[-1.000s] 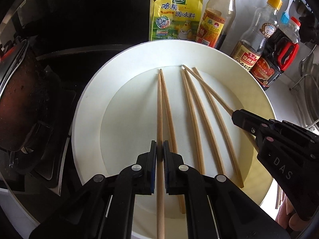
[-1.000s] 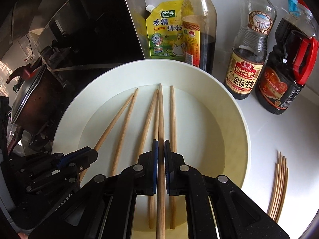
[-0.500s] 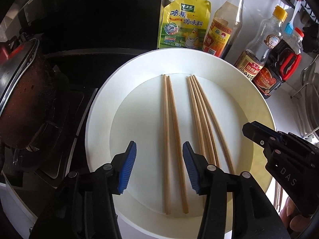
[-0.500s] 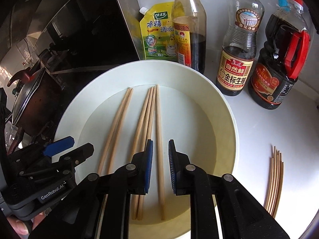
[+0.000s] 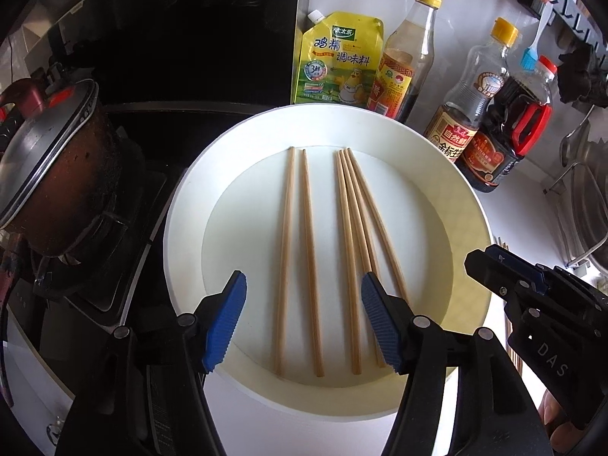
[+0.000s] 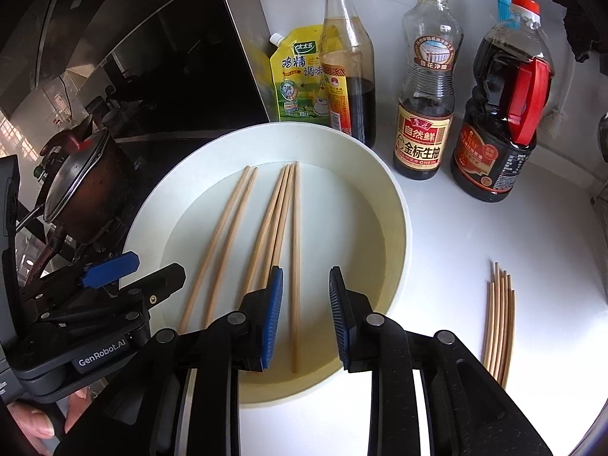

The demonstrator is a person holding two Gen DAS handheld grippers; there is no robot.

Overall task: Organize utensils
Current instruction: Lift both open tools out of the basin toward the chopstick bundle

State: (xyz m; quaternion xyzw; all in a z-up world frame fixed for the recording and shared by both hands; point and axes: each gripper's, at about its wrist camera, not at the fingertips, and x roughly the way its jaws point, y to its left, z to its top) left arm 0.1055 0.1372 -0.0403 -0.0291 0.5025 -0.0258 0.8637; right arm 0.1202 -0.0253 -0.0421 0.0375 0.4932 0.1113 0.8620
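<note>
chopsticks (image 5: 300, 258) flat in plate (image 5: 182, 228), lengthwise toward bottles (image 5: 402, 72) | both grippers' jaws just opened, holding nothing

Five pale wooden chopsticks (image 5: 311, 262) lie flat in the white bowl (image 5: 471, 228), a pair left, three bunched right. More thin sticks (image 6: 501, 323) lie on the counter, right of it.

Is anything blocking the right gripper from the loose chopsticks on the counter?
Nothing visible does. The right gripper hangs open over the white bowl, and bare counter lies between the bowl's rim and the loose chopsticks; the bottles stand farther back.
</note>
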